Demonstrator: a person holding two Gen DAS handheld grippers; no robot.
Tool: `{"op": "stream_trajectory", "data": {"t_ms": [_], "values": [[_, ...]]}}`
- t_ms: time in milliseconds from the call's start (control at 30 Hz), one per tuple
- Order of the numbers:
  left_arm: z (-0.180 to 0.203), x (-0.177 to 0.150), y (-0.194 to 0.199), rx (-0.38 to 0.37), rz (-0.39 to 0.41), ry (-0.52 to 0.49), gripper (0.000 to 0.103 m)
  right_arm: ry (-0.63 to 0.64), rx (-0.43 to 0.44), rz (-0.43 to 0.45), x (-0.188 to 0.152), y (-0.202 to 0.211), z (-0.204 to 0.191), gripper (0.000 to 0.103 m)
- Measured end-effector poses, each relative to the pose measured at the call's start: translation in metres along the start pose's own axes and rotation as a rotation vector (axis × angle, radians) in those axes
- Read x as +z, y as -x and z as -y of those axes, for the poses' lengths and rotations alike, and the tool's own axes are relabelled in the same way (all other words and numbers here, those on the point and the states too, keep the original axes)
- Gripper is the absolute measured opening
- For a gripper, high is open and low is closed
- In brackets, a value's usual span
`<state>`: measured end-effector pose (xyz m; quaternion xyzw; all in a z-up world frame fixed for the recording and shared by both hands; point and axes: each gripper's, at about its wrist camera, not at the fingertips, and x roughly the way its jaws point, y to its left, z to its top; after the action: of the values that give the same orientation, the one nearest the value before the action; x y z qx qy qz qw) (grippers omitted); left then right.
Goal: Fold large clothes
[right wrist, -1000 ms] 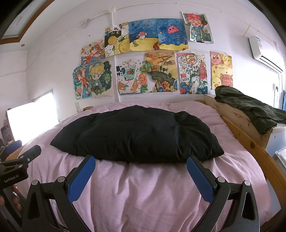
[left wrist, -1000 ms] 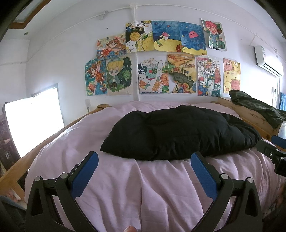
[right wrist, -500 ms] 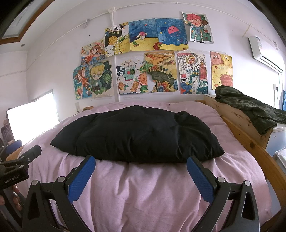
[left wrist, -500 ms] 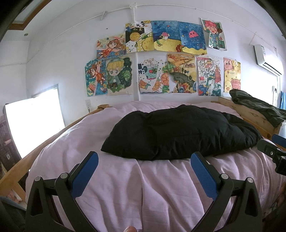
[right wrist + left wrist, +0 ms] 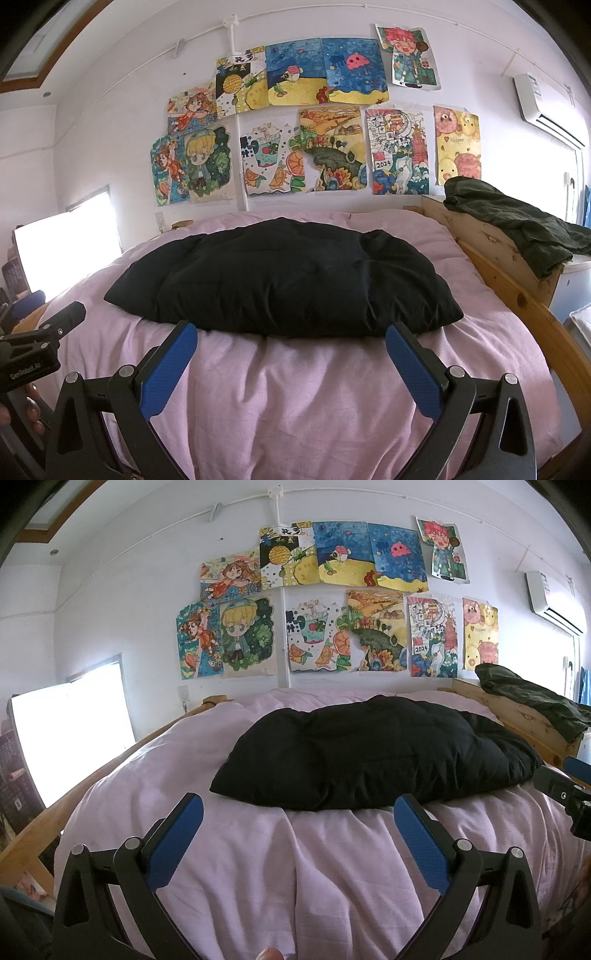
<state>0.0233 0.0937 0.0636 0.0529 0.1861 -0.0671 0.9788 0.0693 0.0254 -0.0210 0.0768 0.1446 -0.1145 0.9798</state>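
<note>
I hold my left gripper (image 5: pixel 298 814) above the near part of the bed (image 5: pixel 258 867), its blue-padded fingers (image 5: pixel 173 840) spread wide with nothing between them. My right gripper (image 5: pixel 290 341) sits just beside it, equally wide open and empty; from the left camera I see its black tip at the right edge, and from the right camera the left one shows at the far left.

The black padded garment (image 5: pixel 288 277) lies in a puffy, bundled heap across the middle of the bed on the wrinkled pink cover (image 5: pixel 314 398), beyond both sets of fingers and not touched by either. Only bare cover lies between my fingers and its near edge.

To the right runs the wooden bed frame (image 5: pixel 517 295), with a dark green garment (image 5: pixel 517 225) draped over its far end. Colourful drawings (image 5: pixel 332 598) cover the white wall behind the bed, an air conditioner (image 5: pixel 546 107) hangs upper right, and a bright window (image 5: pixel 70 731) glares on the left.
</note>
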Motion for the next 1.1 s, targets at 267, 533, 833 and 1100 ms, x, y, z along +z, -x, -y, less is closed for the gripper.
{"op": "stream_trajectory", "data": {"t_ms": [267, 533, 833, 1100], "values": [[-0.003, 0.000, -0.001, -0.003, 0.000, -0.002, 0.102, 0.002, 0.001, 0.000, 0.000, 0.000, 0.000, 0.103], [-0.006, 0.000, -0.002, -0.004, 0.001, -0.004, 0.102, 0.000, -0.001, 0.000, 0.000, 0.000, -0.001, 0.103], [-0.010, 0.000, -0.002, -0.008, 0.002, -0.008, 0.102, -0.001, -0.003, 0.000, 0.000, 0.000, -0.002, 0.103], [-0.012, 0.001, -0.001, 0.005, -0.008, -0.020, 0.102, -0.002, -0.003, -0.001, 0.000, 0.000, -0.003, 0.103]]}}
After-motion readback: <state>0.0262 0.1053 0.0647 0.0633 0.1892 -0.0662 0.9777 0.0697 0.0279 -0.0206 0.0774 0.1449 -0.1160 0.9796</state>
